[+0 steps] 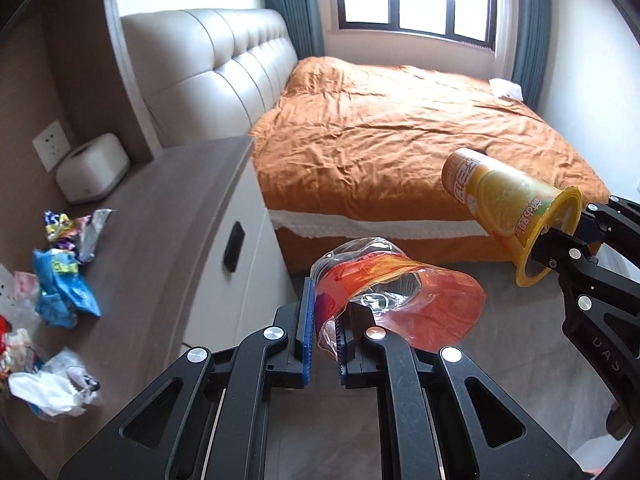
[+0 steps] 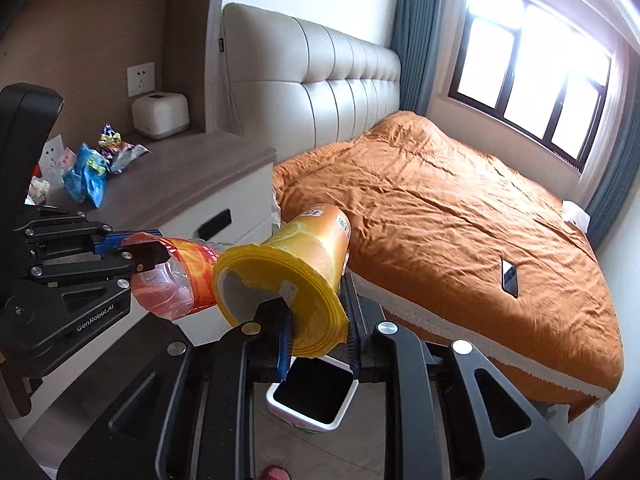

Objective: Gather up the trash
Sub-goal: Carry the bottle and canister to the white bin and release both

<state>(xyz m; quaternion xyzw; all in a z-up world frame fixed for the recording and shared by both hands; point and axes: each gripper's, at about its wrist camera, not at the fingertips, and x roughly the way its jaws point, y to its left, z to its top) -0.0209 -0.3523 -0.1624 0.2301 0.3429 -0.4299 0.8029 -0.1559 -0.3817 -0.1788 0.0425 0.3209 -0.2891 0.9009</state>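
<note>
My left gripper (image 1: 323, 322) is shut on a crushed clear plastic bottle (image 1: 400, 300) with an orange-red label, which sticks out forward above the floor. My right gripper (image 2: 318, 332) is shut on the flared rim of a yellow paper cup (image 2: 304, 252) lying on its side, base pointing away. Each view shows the other hand: the right gripper (image 1: 560, 240) with the cup (image 1: 504, 204) at the right, the left gripper (image 2: 140, 248) with the bottle (image 2: 180, 284) at the left. A white bin (image 2: 304, 420) with a black liner stands on the floor right below the right gripper.
Several crumpled wrappers (image 1: 64, 292) and a white plastic bag (image 1: 48, 388) lie on the brown nightstand (image 1: 160, 220), behind them a white tissue box (image 1: 94, 168). The orange-covered bed (image 1: 400, 140) fills the right side; a phone (image 2: 510, 278) lies on it.
</note>
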